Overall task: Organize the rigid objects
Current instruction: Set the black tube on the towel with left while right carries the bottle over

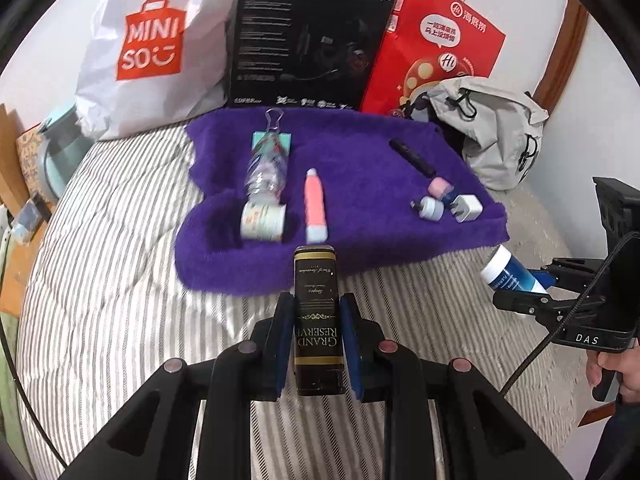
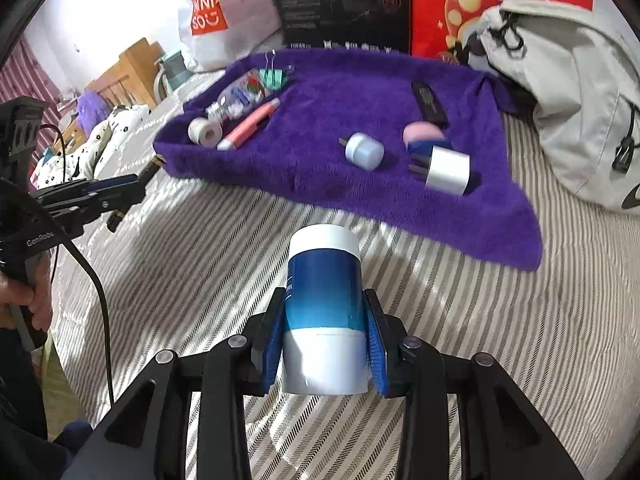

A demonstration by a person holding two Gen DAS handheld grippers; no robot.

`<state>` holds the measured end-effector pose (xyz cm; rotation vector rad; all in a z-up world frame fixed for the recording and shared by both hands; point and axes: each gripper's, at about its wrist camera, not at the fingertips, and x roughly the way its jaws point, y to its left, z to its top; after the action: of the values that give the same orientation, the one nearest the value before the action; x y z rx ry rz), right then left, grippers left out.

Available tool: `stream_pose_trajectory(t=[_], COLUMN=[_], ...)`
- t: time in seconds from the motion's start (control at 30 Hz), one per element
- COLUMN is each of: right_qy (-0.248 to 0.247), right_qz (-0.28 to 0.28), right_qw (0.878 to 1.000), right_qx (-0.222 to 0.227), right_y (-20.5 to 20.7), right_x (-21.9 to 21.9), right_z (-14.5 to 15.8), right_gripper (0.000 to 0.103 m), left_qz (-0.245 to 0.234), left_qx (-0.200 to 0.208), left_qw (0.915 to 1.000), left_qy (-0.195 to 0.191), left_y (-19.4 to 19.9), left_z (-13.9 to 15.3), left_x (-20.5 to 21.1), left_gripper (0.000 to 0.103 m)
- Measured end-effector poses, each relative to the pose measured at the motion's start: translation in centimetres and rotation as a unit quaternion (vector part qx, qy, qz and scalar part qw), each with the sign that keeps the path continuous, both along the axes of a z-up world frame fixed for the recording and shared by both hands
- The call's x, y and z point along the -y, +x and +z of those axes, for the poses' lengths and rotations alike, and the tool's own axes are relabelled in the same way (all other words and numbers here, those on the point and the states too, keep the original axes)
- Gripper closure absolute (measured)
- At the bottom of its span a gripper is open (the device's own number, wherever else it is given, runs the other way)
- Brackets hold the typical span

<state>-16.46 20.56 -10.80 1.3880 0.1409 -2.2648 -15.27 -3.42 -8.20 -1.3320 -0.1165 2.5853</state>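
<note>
Left gripper (image 1: 316, 320) clamps a black box (image 1: 318, 320) labelled "Grand Reserve", held over the striped bedding (image 1: 120, 280) just near of the purple towel (image 1: 360, 152). Right gripper (image 2: 325, 328) grips a blue-and-white bottle (image 2: 325, 308), likewise above the bedding near the towel's near edge. On the towel, left side: a clear bottle (image 1: 267, 168), a white jar (image 1: 262, 222), a pink tube (image 1: 315, 206), and a teal binder clip (image 1: 274, 136) at the far end. Right side: a black bar (image 1: 412, 157), a pink-capped item (image 1: 439, 187), a pale round plug (image 2: 364, 151) and a white charger (image 2: 446, 171). Far behind stand a white bag (image 1: 152, 44), a black carton (image 1: 308, 40), a red bag (image 1: 436, 44) and a grey backpack (image 2: 560, 92).
</note>
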Motion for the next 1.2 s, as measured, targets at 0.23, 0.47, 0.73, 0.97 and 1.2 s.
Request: stream_pose_trajectory(t=[0.23, 0.47, 0.73, 0.97, 1.2], right_qy=[-0.016, -0.032, -0.043, -0.039, -0.038], right_qz=[0.003, 0.001, -0.021, -0.035, -0.038], right_qw=[1.0, 0.999, 0.999, 0.999, 0.999], right_qx=[-0.009, -0.015, -0.004, -0.001, 0.0], right_y=[-1.7, -4.7, -8.9, -11.1, -12.1], right_x=[0.1, 0.2, -0.8, -1.9, -2.1], right_z=[2.0, 3.0, 2.2, 1.8, 1.3], right_gripper=[0.067, 0.067, 0.067, 0.067, 0.067], left_qz=[-0.003, -0.01, -0.026, -0.04, -0.052], left_qx=[-0.002, 0.008, 0.028, 0.043, 0.046], left_qw=[1.0, 0.9999, 0.9993, 0.9981, 0.9968], left_qy=[0.005, 0.005, 0.002, -0.018, -0.039], left_y=[-2.6, -6.1, -10.3, -12.1, -12.3], left_z=[1.0, 0.6, -1.1, -3.0, -3.8], left_x=[-0.6, -1.9, -4.3, -6.1, -7.4], left_gripper=[0.08, 0.08, 0.08, 0.08, 0.08])
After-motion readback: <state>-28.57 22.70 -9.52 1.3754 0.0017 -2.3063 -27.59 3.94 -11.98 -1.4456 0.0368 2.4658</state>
